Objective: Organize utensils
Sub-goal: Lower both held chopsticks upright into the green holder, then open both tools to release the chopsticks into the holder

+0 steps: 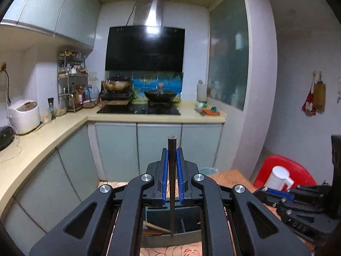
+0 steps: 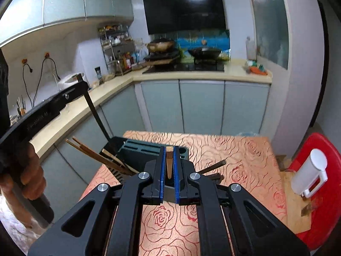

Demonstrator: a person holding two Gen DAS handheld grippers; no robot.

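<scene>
Dark chopstick (image 1: 171, 170) clamped upright in left gripper (image 1: 171, 166), light wooden chopstick (image 2: 169, 162) pinched in right gripper (image 2: 169, 164), dark utensil holder (image 2: 140, 153) with leaning chopsticks (image 2: 96, 153) seen in right view only, rose-patterned tablecloth (image 2: 234, 160) beneath.

Dark chopstick (image 1: 171, 170) upright over holder (image 2: 136, 155); pale chopstick (image 2: 169, 162) upright

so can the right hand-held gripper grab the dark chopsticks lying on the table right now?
Probably not yet: the right hand-held gripper is already shut on a light chopstick. The dark chopsticks lie unobstructed beside it.
</scene>
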